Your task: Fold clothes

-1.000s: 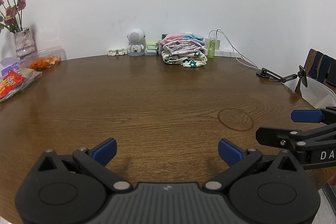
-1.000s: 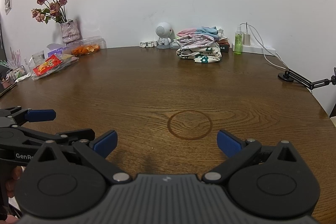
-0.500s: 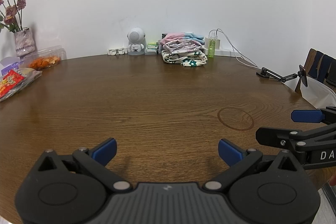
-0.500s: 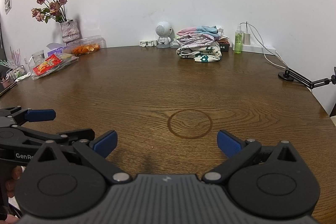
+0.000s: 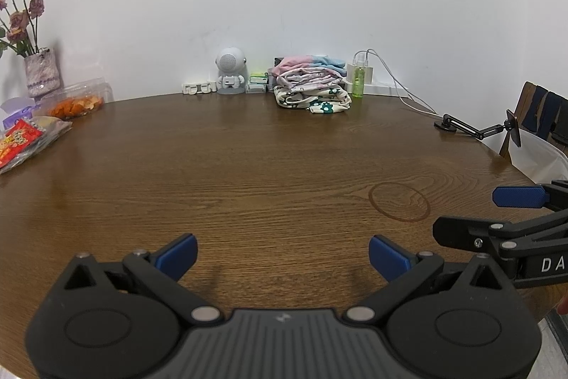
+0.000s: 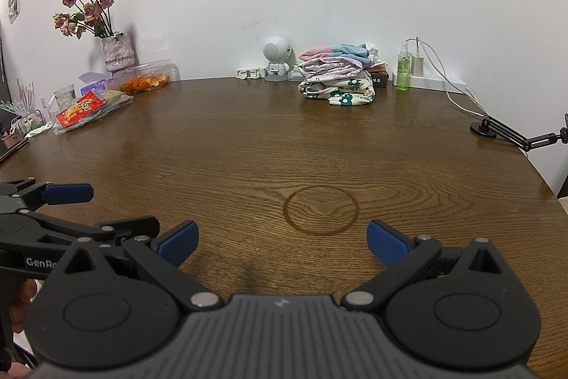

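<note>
Here both the left gripper [image 5: 282, 254] and right gripper [image 6: 280, 242] hold jaws spread wide, gripping nothing, above the table [image 5: 248, 166]

Both tools are matte black plastic with ribbed grey-black centre decks and round hinge discs – silver rivets at the pivots, blue ribbed pads on the fingertips [image 5: 177, 253]. The left gripper [image 5: 282, 253] carries white "GenRo" lettering, the right gripper [image 6: 282, 242] "DA" – bare skin shows beneath each grip

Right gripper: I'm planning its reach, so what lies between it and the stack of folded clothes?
In the right wrist view, only bare wooden table with a ring stain separates the right gripper from the clothes stack.
</note>
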Tool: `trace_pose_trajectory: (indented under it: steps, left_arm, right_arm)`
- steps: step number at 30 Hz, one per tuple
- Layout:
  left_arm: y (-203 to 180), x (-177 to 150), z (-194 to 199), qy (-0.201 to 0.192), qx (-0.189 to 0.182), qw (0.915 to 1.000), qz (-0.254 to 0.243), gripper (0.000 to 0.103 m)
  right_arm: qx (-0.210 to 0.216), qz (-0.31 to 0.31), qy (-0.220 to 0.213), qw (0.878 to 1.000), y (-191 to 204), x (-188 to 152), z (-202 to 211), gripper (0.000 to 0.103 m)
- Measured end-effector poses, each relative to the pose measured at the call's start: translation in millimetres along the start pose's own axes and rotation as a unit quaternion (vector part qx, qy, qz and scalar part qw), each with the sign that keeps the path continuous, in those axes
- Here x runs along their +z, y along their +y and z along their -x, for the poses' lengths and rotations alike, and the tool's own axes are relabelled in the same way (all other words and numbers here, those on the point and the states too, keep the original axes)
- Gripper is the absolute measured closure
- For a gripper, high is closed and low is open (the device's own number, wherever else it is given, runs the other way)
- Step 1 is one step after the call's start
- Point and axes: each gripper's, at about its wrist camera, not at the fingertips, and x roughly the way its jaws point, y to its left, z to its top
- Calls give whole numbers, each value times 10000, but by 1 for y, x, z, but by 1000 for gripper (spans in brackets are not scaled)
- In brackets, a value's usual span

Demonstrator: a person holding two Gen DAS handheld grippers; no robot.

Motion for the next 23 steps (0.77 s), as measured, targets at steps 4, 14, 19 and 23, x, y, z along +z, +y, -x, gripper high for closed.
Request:
trace_pose_trajectory:
  steps: [4,14,19,23]
  left_arm:
    - [1,0,0,-3,-1,10000,2,0]
    - [0,1,0,-1,3,10000,10,0]
    - [0,0,1,-60,30,10000,-1,0]
    - [-1,-1,1,-38,19,10000,8,0]
  right_arm:
    - [0,6,4,10000,0,0,0,0]
    - [-3,13,14,10000,2,0,0,0]
    - [-5,12,20,10000,2,0,0,0]
    - [-6,11,28,10000,3,-1,0,0]
